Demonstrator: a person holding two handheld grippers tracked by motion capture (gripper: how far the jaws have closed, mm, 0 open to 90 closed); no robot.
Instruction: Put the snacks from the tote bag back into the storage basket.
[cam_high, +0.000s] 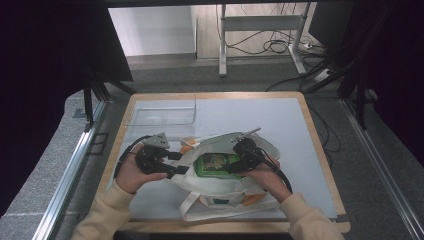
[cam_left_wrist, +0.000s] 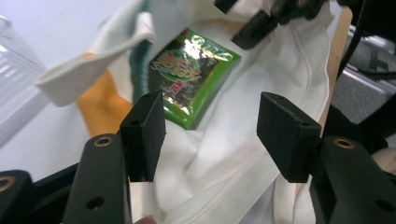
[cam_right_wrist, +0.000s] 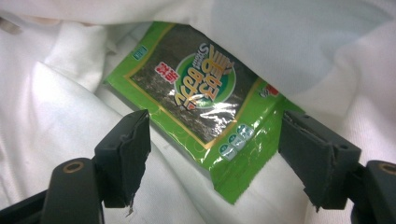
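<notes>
From above, the green snack packet (cam_high: 216, 164) lies in the white tote bag (cam_high: 220, 192) mouth, long axis left to right, the right gripper (cam_high: 239, 166) nearest. A clear bin (cam_high: 162, 117) stands far left.

The left gripper (cam_left_wrist: 210, 135) gapes empty, packet beyond.

The right gripper's jaws straddle the packet's corner without pinching, cloth overhanging it.

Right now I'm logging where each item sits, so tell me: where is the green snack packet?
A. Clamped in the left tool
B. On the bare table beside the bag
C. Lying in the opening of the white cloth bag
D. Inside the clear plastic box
C: the green snack packet lies on the fabric in the mouth of the white cloth bag, with both tools open around it.
</notes>
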